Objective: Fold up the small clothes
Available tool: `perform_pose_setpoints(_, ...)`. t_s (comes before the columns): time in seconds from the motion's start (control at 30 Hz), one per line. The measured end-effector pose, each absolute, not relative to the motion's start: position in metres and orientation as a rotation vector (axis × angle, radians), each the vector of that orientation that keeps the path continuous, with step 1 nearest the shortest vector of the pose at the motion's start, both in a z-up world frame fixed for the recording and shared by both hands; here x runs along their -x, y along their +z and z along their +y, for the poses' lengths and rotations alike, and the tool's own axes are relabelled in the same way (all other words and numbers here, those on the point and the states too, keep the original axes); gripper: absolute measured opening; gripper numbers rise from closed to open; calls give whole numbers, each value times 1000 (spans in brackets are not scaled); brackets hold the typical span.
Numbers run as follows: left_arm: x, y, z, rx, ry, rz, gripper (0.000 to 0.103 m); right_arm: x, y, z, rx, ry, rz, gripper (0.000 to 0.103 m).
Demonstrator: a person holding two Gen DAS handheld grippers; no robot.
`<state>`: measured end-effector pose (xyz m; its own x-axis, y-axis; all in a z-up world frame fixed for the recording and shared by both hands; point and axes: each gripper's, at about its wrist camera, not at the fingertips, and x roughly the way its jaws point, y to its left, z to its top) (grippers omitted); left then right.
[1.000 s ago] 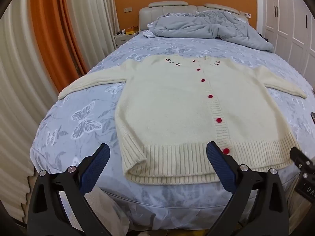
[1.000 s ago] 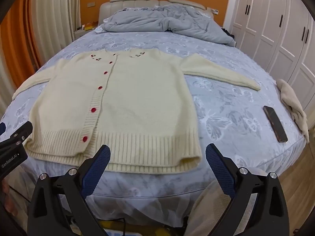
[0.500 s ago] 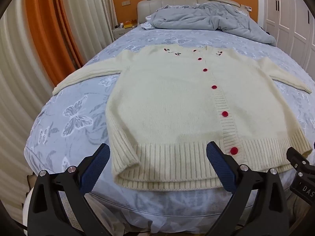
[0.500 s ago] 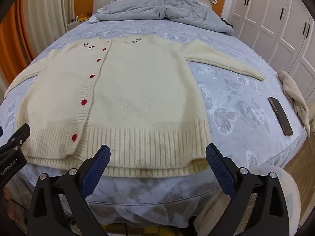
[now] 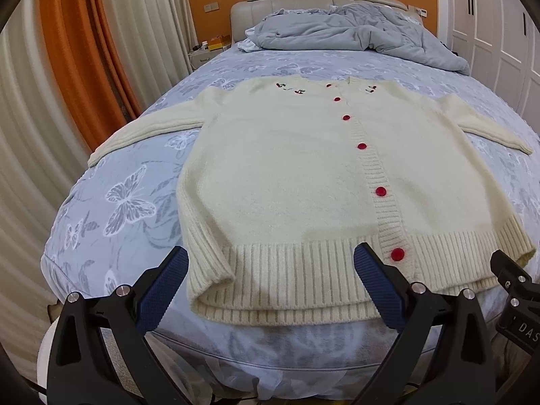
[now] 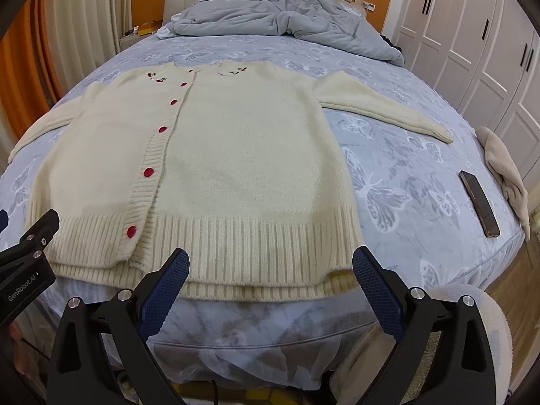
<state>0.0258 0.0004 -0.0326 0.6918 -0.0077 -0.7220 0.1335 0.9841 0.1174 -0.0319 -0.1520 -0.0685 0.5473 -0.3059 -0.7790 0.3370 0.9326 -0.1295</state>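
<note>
We see a cream knitted cardigan [image 5: 287, 182] spread flat, front side up, on a bed [image 5: 111, 209] covered in a pale blue sheet with a white butterfly print. Its ribbed hem lies along the near edge of the mattress, at 6 o'clock in both views, and its collar points toward 12 o'clock. A row of red buttons [image 5: 381, 191] runs down the closed front, and small red embroidery sits near the neckline. Both sleeves stretch outward, one toward 9 o'clock and the other toward 3 o'clock.

Our left gripper [image 5: 271, 285] hovers just before the hem with its blue-padded jaws spread wide and nothing between them; it sits over the hem's left half. Our right gripper [image 6: 270, 285] is likewise released, jaws wide apart and empty, poised at the hem's right half. We cannot tell whether either one touches the fabric.

In the right wrist view, a dark phone [image 6: 479, 202] lies on the sheet at about 3 o'clock, well apart from the cardigan, with a beige cloth [image 6: 503, 165] draped at the bed's edge just beyond it. A rumpled grey duvet [image 6: 280, 20] is heaped near the headboard at 12 o'clock. White wardrobe doors [image 6: 472, 40] stand at 2 o'clock, and in the left wrist view orange and cream curtains [image 5: 67, 67] hang at 9 o'clock.
</note>
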Motion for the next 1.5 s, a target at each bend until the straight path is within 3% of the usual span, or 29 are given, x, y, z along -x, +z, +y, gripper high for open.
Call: perform_pose_setpoints(1.5, -24, -36, -4, -173, -82, 806, 96, 34, -67, -150, -33, -383, 913, 96)
